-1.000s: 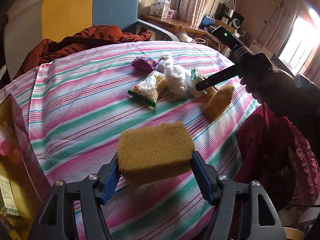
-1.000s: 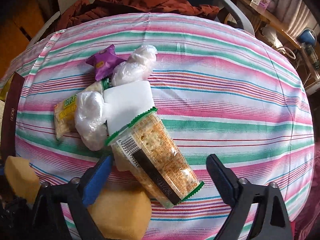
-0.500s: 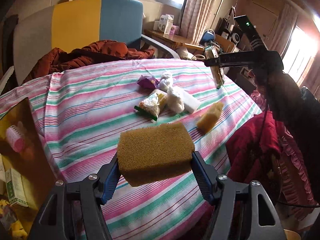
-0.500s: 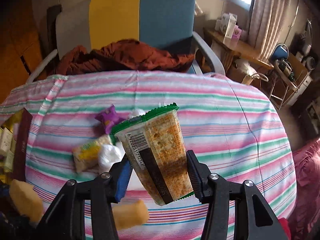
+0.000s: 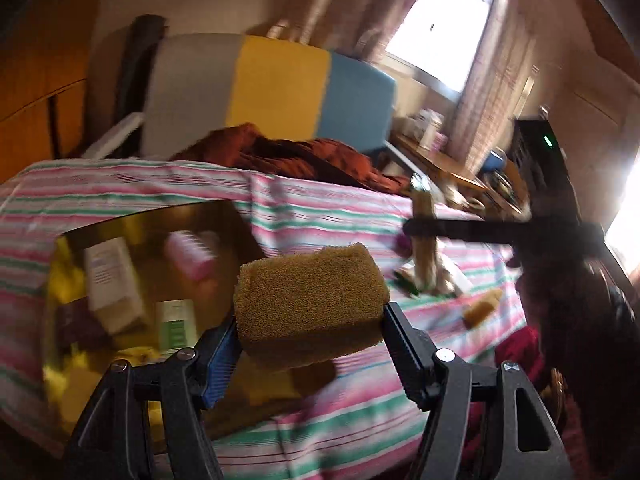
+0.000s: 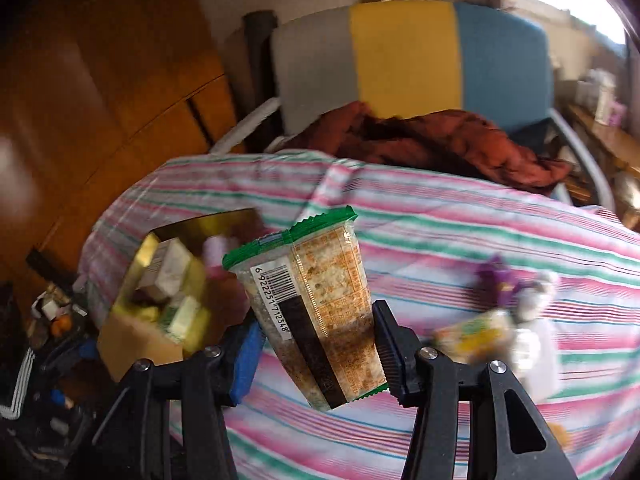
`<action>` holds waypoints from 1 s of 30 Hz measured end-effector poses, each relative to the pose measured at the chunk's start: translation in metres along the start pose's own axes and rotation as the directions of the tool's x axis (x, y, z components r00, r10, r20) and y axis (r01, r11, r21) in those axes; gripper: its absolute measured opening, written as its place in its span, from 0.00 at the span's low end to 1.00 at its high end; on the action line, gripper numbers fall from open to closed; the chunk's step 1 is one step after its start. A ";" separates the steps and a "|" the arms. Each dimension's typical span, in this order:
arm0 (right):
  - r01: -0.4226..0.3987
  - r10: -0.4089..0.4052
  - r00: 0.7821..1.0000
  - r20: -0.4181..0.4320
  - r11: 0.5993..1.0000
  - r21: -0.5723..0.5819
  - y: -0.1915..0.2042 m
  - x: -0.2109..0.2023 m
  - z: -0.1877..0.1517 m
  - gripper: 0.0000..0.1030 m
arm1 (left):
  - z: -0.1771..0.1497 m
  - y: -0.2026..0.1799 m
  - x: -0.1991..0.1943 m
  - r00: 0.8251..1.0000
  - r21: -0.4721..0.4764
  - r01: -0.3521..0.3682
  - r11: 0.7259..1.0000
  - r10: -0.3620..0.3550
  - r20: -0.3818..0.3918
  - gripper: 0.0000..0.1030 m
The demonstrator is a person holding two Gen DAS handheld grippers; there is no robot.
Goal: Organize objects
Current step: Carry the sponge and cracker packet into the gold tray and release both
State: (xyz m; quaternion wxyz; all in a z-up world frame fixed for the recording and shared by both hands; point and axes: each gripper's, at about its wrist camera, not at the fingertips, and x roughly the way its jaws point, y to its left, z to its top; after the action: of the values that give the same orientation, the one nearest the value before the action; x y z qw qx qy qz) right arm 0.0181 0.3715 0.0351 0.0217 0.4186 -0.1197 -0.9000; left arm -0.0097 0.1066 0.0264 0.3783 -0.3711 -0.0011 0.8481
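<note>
Both grippers now point toward the open gold-lined box instead of the snack pile, and the cracker packet, lying on the striped cloth a second ago, is lifted clear of it. The right gripper has just been closing; its jaws now clamp the packet at a narrow setting. The left gripper holds the yellow sponge at a wide setting, unchanged. In both wrist views the box sits at about 9 to 10 o'clock of the held item. Judgement: both items are in transit to the box; release remains.
</note>
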 end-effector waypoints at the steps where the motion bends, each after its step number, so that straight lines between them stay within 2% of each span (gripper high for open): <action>1: -0.023 0.023 1.000 -0.013 1.000 -0.010 0.013 0.008 -0.002 0.51 | 0.000 0.013 -0.004 1.000 -0.024 -0.028 0.999 0.029 0.013 0.67; 5: -0.095 0.092 0.994 -0.067 0.995 -0.042 0.060 0.041 -0.009 0.51 | -0.002 0.061 -0.018 0.990 -0.113 -0.129 0.985 0.134 0.038 0.67; 8: -0.131 0.125 0.987 -0.104 0.990 -0.059 0.084 0.057 -0.015 0.51 | -0.005 0.091 -0.021 0.977 -0.170 -0.199 0.965 0.208 0.035 0.67; 12: -0.142 0.123 0.977 -0.173 0.984 -0.106 0.116 0.078 -0.022 0.52 | -0.009 0.117 -0.021 0.954 -0.226 -0.286 0.931 0.298 0.023 0.72; 14: -0.127 0.100 0.974 -0.202 0.984 -0.123 0.126 0.087 -0.026 0.58 | -0.011 0.129 -0.021 0.938 -0.260 -0.331 0.907 0.346 0.010 0.78; 15: -0.134 0.105 0.971 -0.216 0.983 -0.123 0.131 0.092 -0.027 0.64 | -0.013 0.135 -0.020 0.934 -0.273 -0.345 0.898 0.357 -0.006 0.79; 16: -0.145 0.118 0.968 -0.222 0.983 -0.114 0.135 0.096 -0.028 0.77 | -0.016 0.138 -0.022 0.932 -0.282 -0.349 0.893 0.362 -0.009 0.79; 17: -0.156 0.130 0.966 -0.222 0.982 -0.103 0.137 0.099 -0.030 0.82 | -0.018 0.141 -0.022 0.930 -0.291 -0.354 0.889 0.367 -0.008 0.79; 20: -0.179 0.154 0.961 -0.230 0.980 -0.091 0.140 0.102 -0.036 0.82 | -0.024 0.147 -0.025 0.929 -0.305 -0.357 0.883 0.370 -0.017 0.80; 23: -0.169 0.143 0.961 -0.237 0.981 -0.094 0.144 0.102 -0.043 0.82 | -0.027 0.143 -0.029 0.927 -0.304 -0.361 0.882 0.375 -0.012 0.80; 30: -0.094 0.070 0.983 -0.172 0.987 -0.132 0.151 0.087 -0.056 0.83 | -0.025 0.118 -0.039 0.914 -0.247 -0.389 0.888 0.405 0.018 0.80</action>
State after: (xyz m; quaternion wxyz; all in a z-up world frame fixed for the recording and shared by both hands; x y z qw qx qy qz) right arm -0.0048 0.2018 -0.0291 0.0979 0.4844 -0.0715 -0.8664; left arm -0.0526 -0.0095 -0.0010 0.1493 -0.3768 -0.0401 0.9133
